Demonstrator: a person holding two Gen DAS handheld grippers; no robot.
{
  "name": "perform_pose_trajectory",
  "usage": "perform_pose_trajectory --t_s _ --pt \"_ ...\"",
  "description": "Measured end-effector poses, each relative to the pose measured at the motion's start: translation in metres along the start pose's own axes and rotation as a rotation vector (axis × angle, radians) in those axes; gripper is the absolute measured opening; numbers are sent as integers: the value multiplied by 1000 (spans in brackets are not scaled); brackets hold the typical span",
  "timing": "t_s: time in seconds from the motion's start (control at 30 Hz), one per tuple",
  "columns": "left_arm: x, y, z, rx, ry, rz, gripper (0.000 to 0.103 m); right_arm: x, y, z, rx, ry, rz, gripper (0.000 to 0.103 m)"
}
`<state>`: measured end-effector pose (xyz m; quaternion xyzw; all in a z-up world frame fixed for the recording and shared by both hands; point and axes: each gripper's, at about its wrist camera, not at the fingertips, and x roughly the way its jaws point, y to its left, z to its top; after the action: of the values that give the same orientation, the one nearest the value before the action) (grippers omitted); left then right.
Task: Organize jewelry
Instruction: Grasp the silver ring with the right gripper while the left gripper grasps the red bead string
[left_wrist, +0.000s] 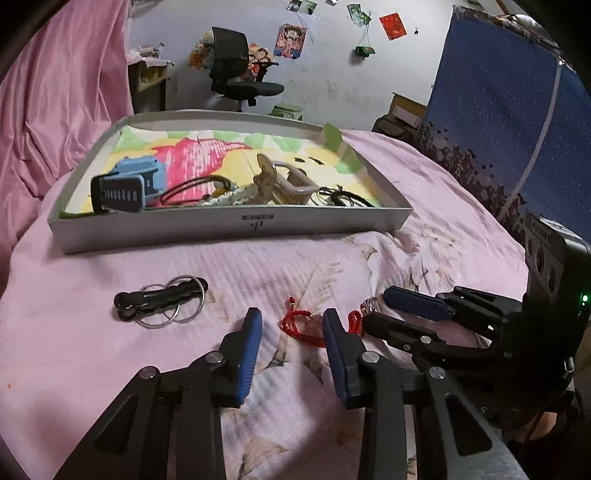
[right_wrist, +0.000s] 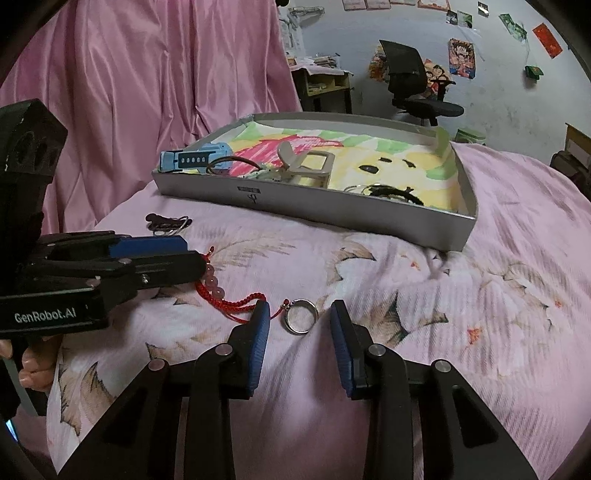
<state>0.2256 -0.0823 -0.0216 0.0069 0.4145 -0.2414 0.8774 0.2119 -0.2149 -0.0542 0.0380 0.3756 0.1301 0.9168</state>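
**Count on the bed**

One tray (left_wrist: 236, 225). Two grippers: left gripper (left_wrist: 291, 325), right gripper (right_wrist: 299, 314). One red cord bracelet (right_wrist: 221, 291), one silver ring (right_wrist: 300, 316), one bunch of key rings (left_wrist: 162, 301), one office chair (left_wrist: 236, 70).

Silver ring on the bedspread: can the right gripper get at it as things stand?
Probably yes. The silver ring lies flat just ahead of the right gripper, between its open fingers, nothing covering it; only the red cord bracelet lies close beside.

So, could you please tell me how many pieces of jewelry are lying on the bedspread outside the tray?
3: the key rings at the left, the red cord bracelet in the middle, and the silver ring beside it. Others may be hidden.
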Motion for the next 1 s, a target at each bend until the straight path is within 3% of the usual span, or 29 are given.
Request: perform_pose_trajectory --t_s 0.3,0.53,1.0 --pt "7 4 -6 -7 24 -20 22 9 -2 -3 22 39 16 30" --pt "6 9 -10 -32 21 -23 7 11 -2 -4 25 43 16 30" --pt "-12 8 -22 -46 -82 -3 4 12 -4 -5 37 51 40 27"
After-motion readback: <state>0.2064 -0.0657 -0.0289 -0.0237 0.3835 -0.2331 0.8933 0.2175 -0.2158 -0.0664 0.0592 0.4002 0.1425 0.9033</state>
